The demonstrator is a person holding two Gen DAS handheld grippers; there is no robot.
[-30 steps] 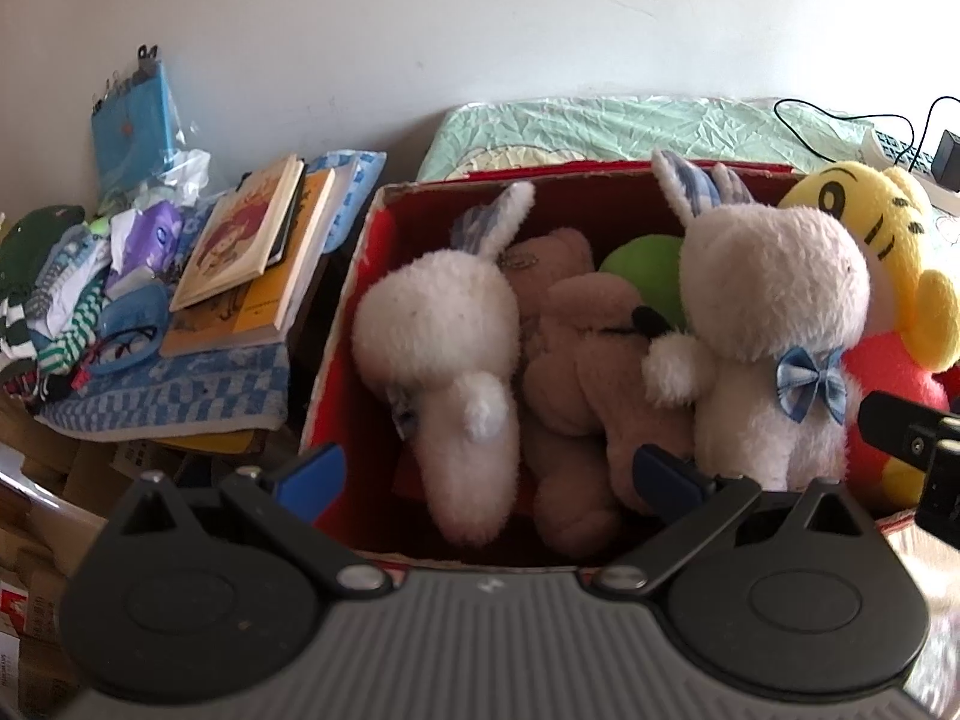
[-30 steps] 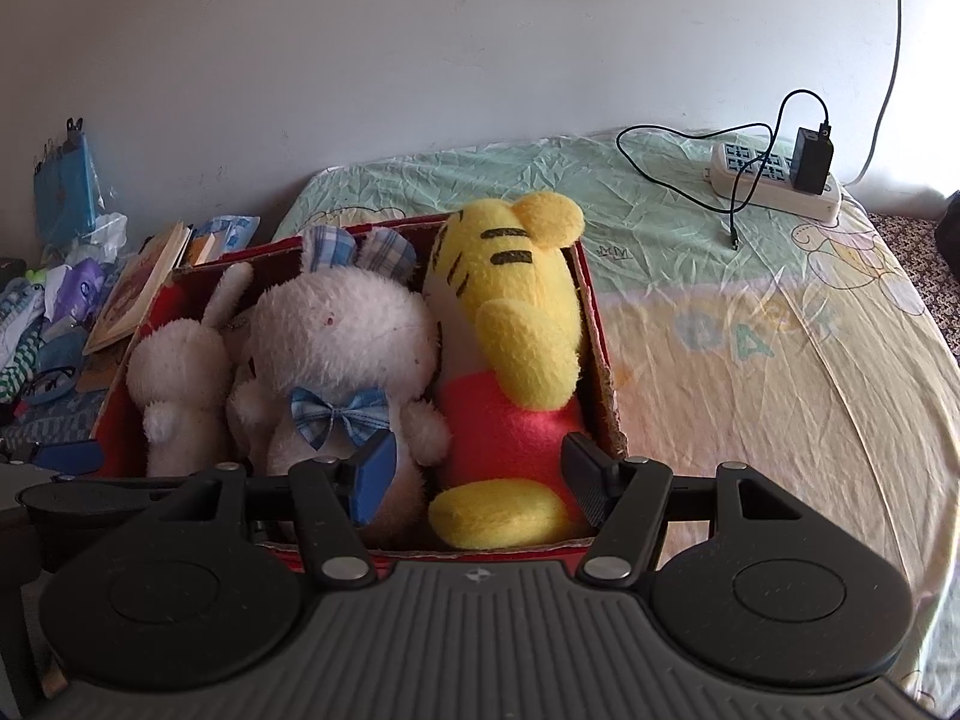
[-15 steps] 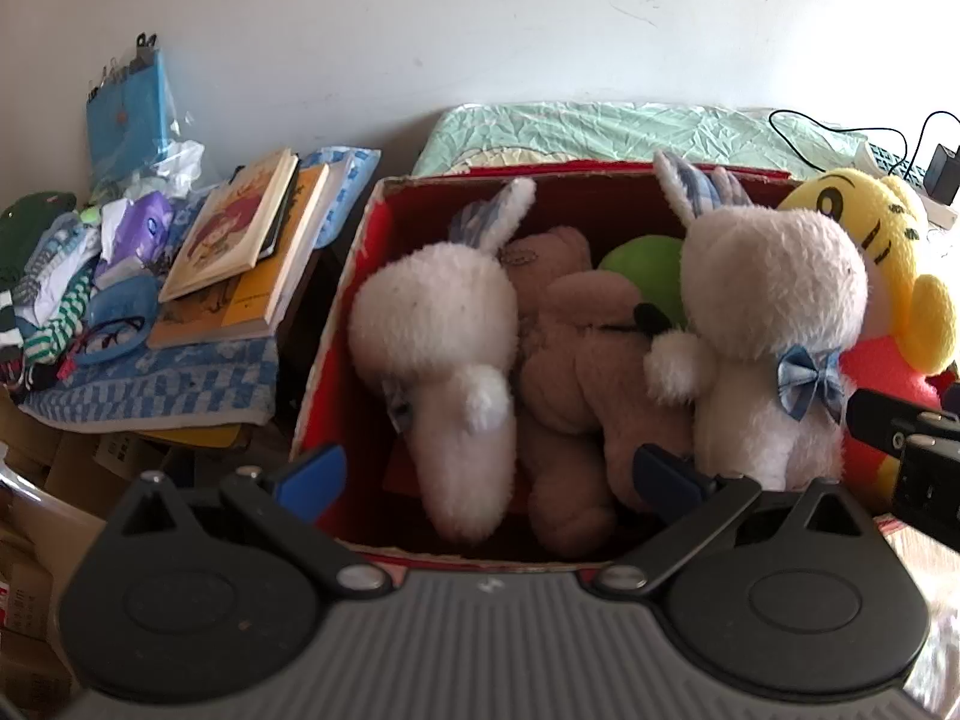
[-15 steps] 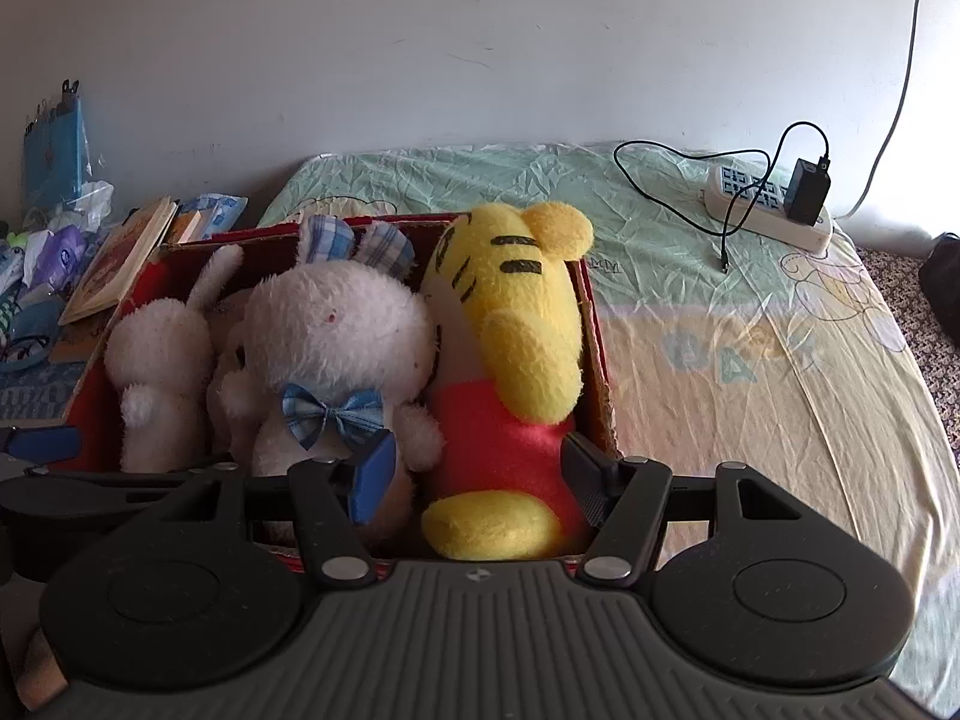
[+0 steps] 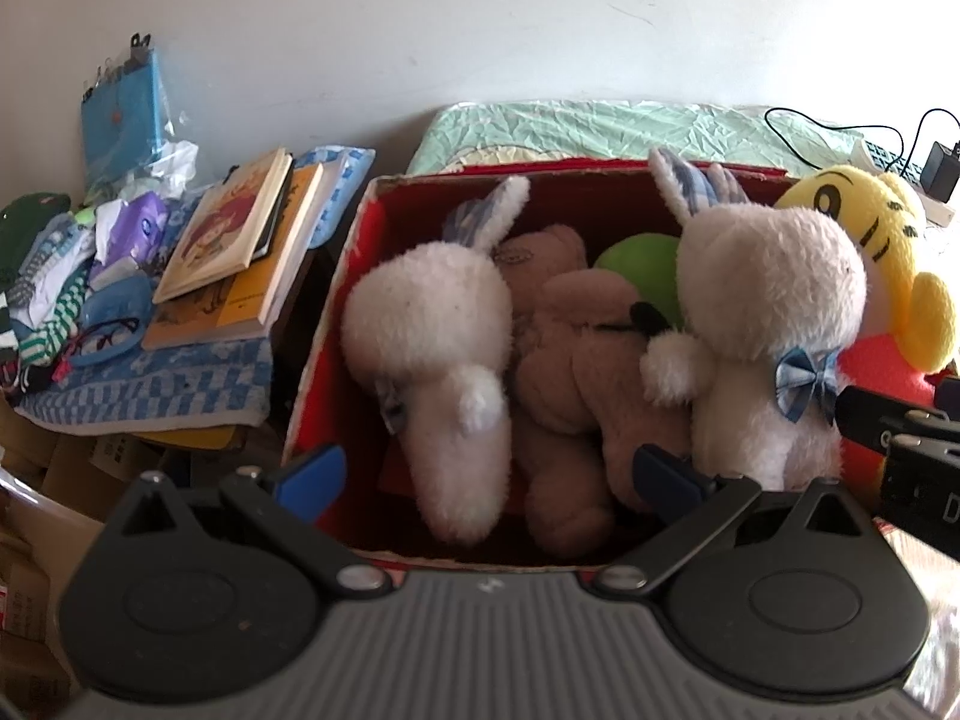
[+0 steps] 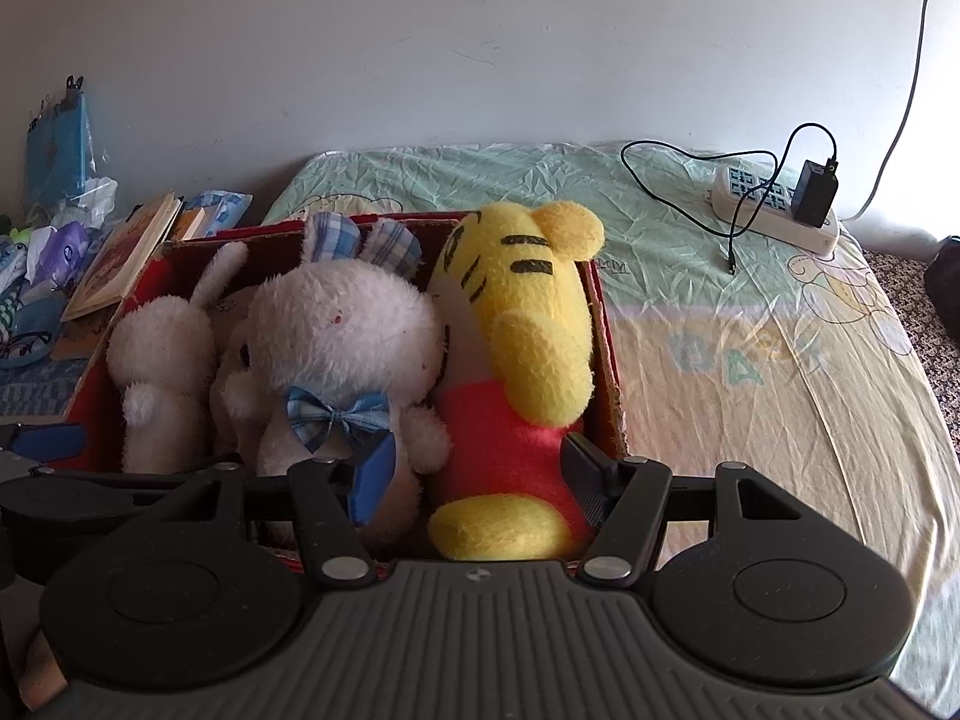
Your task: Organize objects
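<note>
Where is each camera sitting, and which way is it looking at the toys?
Left wrist view: sits on the left tongs, looking down into the red box; books lie beside it; own open fingers show, plus the right tongs at the edge.
Right wrist view: sits on the right tongs, looking down over the yellow tiger plush and bed; own open fingers show.
Shared: box, bow-tie bunny, tiger.

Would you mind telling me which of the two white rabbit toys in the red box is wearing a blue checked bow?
The larger white rabbit, beside the yellow tiger, wears the bow at its neck. The smaller white rabbit, at the box's other end, shows none.
</note>
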